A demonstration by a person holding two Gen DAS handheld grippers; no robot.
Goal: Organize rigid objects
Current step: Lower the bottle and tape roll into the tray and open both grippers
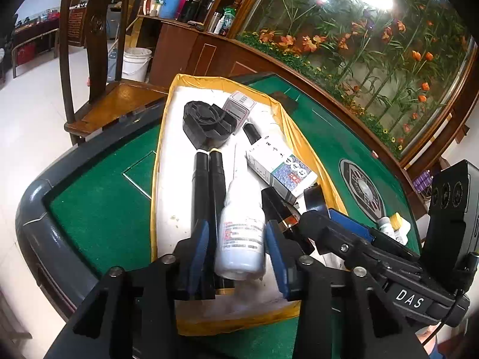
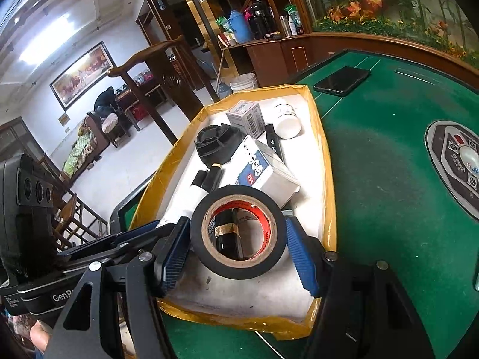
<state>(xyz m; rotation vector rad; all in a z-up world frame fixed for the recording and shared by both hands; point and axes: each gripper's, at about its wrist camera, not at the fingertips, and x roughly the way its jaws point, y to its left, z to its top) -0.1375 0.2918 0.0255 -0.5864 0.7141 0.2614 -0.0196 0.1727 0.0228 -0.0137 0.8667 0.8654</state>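
Two grippers are working over the yellow-rimmed tray (image 1: 161, 137). My left gripper (image 1: 239, 248) fingers are bracketing the white bottle (image 1: 242, 233) at six o'clock, slightly apart; I'm backing out straight. Rightward, my right gripper (image 2: 239, 242) fingers are holding the tape roll (image 2: 238, 232), lowering gently.

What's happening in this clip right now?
A person is sorting items into a yellow-taped white tray on a green felt table, one handheld gripper in each hand. The left gripper straddles a white plastic bottle lying in the tray, with slight gaps at the pads. The right gripper holds a black roll of electrical tape over the tray's near end.
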